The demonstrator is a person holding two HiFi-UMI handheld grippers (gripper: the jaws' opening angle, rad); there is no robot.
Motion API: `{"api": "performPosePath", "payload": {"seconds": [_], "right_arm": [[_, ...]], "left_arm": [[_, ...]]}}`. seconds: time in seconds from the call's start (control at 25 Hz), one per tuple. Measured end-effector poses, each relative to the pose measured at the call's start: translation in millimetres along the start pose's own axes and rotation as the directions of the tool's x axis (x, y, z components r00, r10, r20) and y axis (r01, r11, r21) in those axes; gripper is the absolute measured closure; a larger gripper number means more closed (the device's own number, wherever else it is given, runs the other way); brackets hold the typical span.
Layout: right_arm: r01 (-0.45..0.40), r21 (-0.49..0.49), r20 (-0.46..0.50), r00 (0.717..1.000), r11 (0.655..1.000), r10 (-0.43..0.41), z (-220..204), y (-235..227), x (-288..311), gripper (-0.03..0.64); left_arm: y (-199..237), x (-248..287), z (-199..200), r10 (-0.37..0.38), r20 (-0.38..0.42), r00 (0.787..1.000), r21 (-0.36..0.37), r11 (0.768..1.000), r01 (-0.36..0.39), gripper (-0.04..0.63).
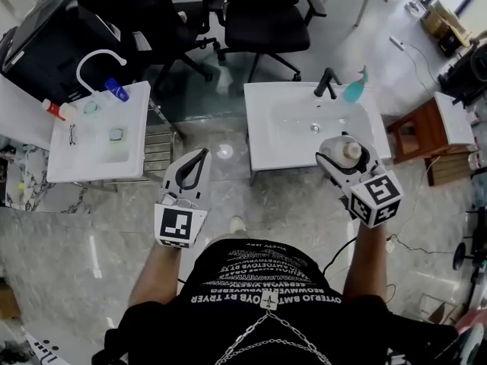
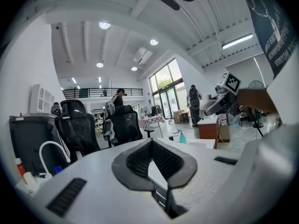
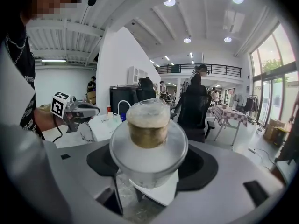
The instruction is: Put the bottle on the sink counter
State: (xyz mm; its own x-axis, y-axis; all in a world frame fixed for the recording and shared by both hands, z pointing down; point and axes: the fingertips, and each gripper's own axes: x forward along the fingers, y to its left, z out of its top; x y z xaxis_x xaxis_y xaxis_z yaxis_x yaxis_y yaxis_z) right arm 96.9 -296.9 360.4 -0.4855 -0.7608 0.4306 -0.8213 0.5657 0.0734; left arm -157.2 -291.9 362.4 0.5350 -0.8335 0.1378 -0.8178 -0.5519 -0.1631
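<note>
The right claw [image 1: 340, 160] grips the bottle [image 1: 346, 150] - a cloudy clear body with a pale tan cap. Its jaws stand wide, one pad pressed to each side of the body. In the right gripper view the bottle fills the middle, its cap pointing away from the camera.

In the head view the bottle shows over the front right corner of the white sink surface [image 1: 262, 147], held up in the claw and not resting on it. A black faucet [image 1: 328, 82] stands at the back of this sink. A teal spray bottle [image 1: 354, 90] is just beside the faucet, on its right.

The left claw [image 1: 202, 155] is narrow - its tips meet and nothing is between the pads. It is held out over the marble floor [image 1: 91, 226], between the two sinks and well apart from the bottle.

The second sink [image 1: 61, 169] is at the left, with a white arched tap [image 1: 97, 55] and a few small things along its back edge. Black chairs [image 1: 262, 14] stand behind both sinks.
</note>
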Motion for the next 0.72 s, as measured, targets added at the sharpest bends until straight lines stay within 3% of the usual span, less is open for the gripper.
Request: {"api": "performPosePath", "payload": {"seconds": [0.16, 0.44, 0.72], "right_arm": [[0.009, -0.002, -0.01, 1.0, 1.0, -0.009, 2.1, 0.6, 21.1, 0.282], [-0.009, -0.023, -0.044, 0.999, 1.0, 0.008, -9.2, -4.9, 65.1, 0.282], [-0.051, -0.043, -0.076, 0.996, 0.998, 0.048, -30.5, -36.1, 115.6, 0.282]], "left_arm": [[18.3, 15.1, 0.6, -0.022, 0.019, 1.0, 0.024, 0.999, 0.022, 0.59], [35.6, 41.3, -12.9, -0.015, -0.017, 1.0, 0.009, 1.0, 0.015, 0.589], [43.5, 84.9, -9.9, 0.027, -0.037, 0.999, 0.018, 0.999, -0.026, 0.589]]}}
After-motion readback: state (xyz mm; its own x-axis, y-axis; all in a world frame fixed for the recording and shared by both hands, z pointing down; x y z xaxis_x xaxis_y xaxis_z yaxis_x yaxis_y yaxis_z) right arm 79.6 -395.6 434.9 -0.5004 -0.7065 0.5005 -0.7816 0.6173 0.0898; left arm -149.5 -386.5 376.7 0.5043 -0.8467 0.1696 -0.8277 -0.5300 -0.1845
